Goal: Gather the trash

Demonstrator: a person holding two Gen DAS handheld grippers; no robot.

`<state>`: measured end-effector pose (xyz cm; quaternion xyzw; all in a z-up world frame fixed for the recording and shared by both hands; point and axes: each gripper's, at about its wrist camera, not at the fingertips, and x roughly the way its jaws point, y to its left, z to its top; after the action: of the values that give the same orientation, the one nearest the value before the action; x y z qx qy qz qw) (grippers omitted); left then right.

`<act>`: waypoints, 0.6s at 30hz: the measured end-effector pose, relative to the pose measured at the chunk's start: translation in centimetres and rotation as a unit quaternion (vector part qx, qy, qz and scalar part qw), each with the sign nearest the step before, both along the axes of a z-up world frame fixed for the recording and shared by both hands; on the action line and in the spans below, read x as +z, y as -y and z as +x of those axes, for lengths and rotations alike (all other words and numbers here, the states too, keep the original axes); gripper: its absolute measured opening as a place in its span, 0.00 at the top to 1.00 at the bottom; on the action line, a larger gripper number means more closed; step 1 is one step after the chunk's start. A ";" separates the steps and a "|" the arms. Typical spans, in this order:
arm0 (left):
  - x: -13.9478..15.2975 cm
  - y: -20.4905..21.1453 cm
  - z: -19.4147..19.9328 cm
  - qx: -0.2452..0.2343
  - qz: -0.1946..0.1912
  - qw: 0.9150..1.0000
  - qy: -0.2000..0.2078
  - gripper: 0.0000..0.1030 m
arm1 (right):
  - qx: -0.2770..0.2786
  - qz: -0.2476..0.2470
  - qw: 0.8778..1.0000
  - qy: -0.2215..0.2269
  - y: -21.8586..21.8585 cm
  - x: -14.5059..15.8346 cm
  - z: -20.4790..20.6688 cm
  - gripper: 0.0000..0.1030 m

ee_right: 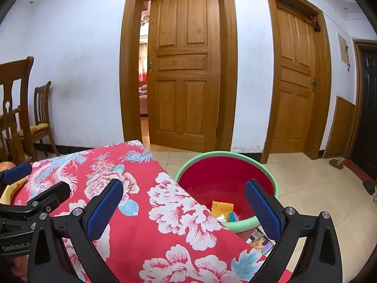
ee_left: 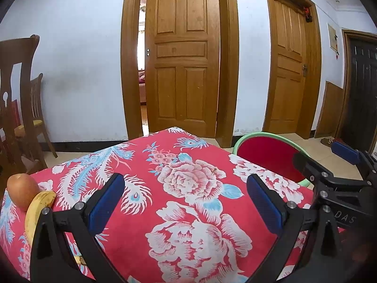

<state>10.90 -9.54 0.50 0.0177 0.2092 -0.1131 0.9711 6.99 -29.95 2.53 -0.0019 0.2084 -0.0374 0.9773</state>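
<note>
Left tool (ee_left: 186, 202): spread wide, nothing held | Right tool (ee_right: 183, 206): spread wide, nothing held | Trash: colourful wrappers (ee_right: 222, 208) are seen inside the round red plastic bin with a green rim (ee_right: 275, 185), kept on the floor just right of the flowered red counter (ee_right: 141, 202) for easy dropping | Yellow banana (ee_left: 35, 210) and orange fruit (ee_left: 21, 189): left on the counter's near left.

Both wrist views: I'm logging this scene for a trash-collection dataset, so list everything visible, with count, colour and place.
tablecloth: one, red floral, covering the table
bin: one, red with green rim, on floor beside the table's right edge
trash: several pieces, yellow and mixed, inside the bin
banana: one, yellow, table's left edge
round fruit: one, orange-brown, touching the banana
chairs: at least two, wooden, left wall
doors: two wooden, one dark, back wall
left claw: black, blue pads, open, empty
right claw: same, open, empty
</note>
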 end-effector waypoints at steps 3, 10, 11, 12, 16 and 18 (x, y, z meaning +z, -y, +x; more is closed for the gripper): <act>0.0 0.0 0.0 0.000 0.000 1.000 0.000 0.01 | 0.000 0.000 1.000 -0.001 0.0 0.0 0.0 0.00; 0.0 -0.1 0.0 0.004 0.002 1.000 -0.001 0.01 | 0.001 0.001 1.000 -0.006 0.1 -0.1 0.1 0.00; 0.0 -0.1 0.0 0.004 0.002 1.000 -0.001 0.01 | 0.001 0.001 1.000 -0.006 0.1 0.0 0.1 0.00; 0.0 -0.1 0.0 0.004 0.002 1.000 -0.001 0.01 | 0.001 0.001 1.000 -0.006 0.1 -0.1 0.2 0.00; 0.0 -0.1 0.0 0.003 0.002 1.000 -0.003 0.01 | 0.001 0.001 1.000 -0.007 0.1 -0.1 0.2 0.00; 0.0 -0.1 0.0 0.003 0.002 1.000 -0.003 0.01 | 0.001 0.001 1.000 -0.007 0.0 0.0 0.2 0.00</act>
<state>10.93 -9.43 0.47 0.0187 0.2125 -0.1098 0.9708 7.17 -29.97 2.48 -0.0016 0.2151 -0.0362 0.9759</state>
